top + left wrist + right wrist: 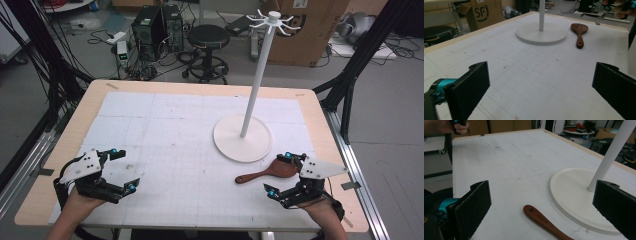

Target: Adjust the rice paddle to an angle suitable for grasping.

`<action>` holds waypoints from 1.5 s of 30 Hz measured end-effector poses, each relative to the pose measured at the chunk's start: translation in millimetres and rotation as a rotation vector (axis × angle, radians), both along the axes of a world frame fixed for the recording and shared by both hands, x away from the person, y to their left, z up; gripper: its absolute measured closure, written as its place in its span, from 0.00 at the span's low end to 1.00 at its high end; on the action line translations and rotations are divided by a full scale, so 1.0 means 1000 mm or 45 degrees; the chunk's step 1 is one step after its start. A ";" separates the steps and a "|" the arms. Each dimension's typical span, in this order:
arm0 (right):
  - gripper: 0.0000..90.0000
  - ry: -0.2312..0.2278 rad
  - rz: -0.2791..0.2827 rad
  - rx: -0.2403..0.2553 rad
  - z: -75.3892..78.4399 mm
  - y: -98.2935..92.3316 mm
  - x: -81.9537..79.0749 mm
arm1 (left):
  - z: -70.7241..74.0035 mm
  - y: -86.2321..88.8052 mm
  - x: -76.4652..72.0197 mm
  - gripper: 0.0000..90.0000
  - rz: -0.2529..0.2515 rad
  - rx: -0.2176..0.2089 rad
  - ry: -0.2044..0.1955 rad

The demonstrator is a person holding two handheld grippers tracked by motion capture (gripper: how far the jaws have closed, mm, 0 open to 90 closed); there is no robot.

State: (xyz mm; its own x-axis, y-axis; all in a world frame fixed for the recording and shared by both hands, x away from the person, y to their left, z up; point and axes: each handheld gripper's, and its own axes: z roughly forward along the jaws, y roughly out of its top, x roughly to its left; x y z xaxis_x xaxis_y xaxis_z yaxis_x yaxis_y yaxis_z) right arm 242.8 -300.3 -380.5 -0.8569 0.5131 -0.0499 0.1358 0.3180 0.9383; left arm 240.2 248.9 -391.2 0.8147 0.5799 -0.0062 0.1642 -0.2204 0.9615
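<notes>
A brown wooden spoon (267,172) lies flat on the white mat, its bowl toward the right and its handle (541,220) pointing left. Just behind it stands a white rack (243,137) with a round base, a tall pole and hooks at the top. My right gripper (279,174) is open at the front right, its far jaw by the spoon's bowl and its near jaw in front of it. At the front left my left gripper (125,170) is also open with nothing between its jaws. The spoon (579,33) and the rack's base (541,33) show far off in the left gripper view.
The white gridded mat (175,130) covers most of the wooden table (85,107). Behind the table stand a black stool (208,37), computer towers (155,30) and a cardboard box (310,30). Black frame struts rise at both sides.
</notes>
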 end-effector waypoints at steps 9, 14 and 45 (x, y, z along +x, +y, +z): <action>0.01 0.009 0.020 -0.036 -0.002 0.001 0.002 | -0.001 0.000 0.000 0.02 -0.017 0.002 0.002; 0.01 0.024 0.043 -0.066 0.000 0.000 0.004 | -0.001 0.001 0.000 0.02 -0.017 0.006 0.007; 0.27 0.166 0.089 -0.450 0.006 -0.027 0.051 | -0.004 -0.002 -0.001 0.02 -0.030 0.044 0.012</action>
State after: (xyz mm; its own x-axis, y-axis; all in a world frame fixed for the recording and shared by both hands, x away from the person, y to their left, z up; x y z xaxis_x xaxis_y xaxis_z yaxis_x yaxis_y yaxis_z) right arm 294.1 -326.8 -374.0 -0.8999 0.4242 -0.1012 0.2137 0.6314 0.7455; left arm 239.6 246.5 -395.6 0.8282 0.5604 0.0056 0.1678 -0.2576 0.9516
